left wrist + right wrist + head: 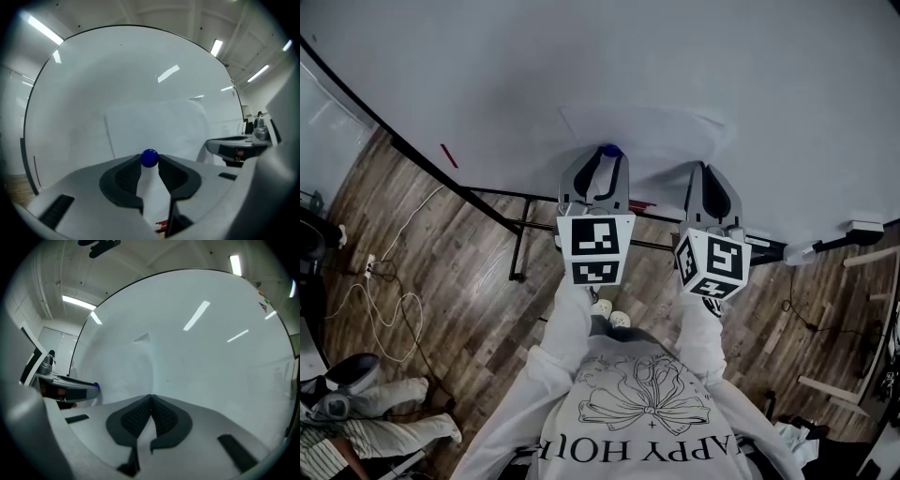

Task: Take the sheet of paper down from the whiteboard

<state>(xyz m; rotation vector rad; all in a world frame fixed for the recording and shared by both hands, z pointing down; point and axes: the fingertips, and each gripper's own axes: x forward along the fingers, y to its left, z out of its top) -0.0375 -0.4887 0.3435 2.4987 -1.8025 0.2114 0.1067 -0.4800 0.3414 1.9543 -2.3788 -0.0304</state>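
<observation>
Head view: the sheet (pixel 647 131) lies flat on the whiteboard (pixel 581 56), pinned there by a magnet (pixel 610 150). The left gripper (pixel 607 156) and right gripper (pixel 705 170) both reach the whiteboard.

Left gripper view: the jaws clamp the magnet, which is not yet off the whiteboard.

Right gripper view: the jaws are together at the sheet's edge; a grip on paper is unconfirmed.

Assessment: removal has barely begun.

All three views near whiteboard (pixel 581 56)

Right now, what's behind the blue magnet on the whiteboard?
The sheet of paper, flat on the whiteboard. The left tongs clasp the blue magnet from both sides. The paper spot under it, and the board behind the sheet, are covered.
</observation>
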